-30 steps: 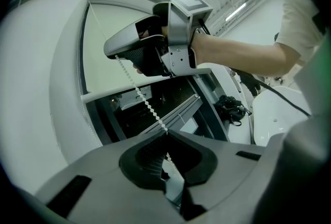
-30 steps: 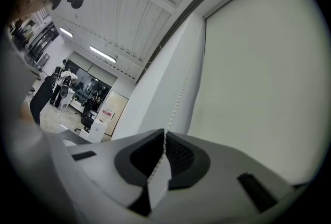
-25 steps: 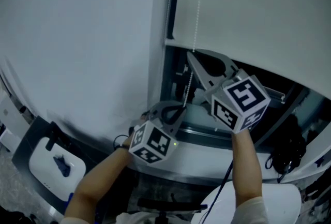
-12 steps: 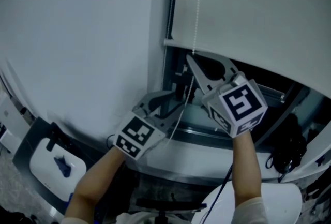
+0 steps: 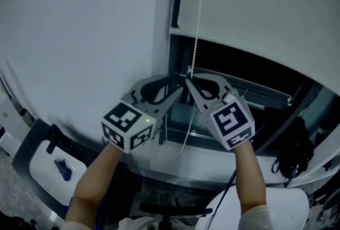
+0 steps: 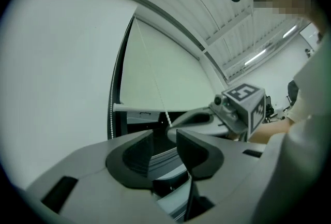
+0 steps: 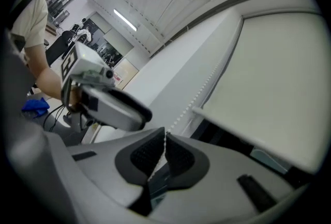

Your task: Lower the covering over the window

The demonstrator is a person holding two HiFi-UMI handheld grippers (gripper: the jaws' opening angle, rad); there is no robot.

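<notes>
- Right gripper (image 7: pixel 165 141) is clenched on the bead chain (image 5: pixel 197 16), below the roller blind's (image 5: pixel 255 0) bottom edge.
- Left gripper (image 6: pixel 165 139) jaws have just been opening and stand apart, with nothing between them.

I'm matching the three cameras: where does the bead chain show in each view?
Head view: bead chain hangs from the top edge, just right of centre.
Left gripper view: thin slanted line at centre, above the jaws.
Right gripper view: rises up-right from picture centre.
Shared landmark: blind's bottom rail.
</notes>
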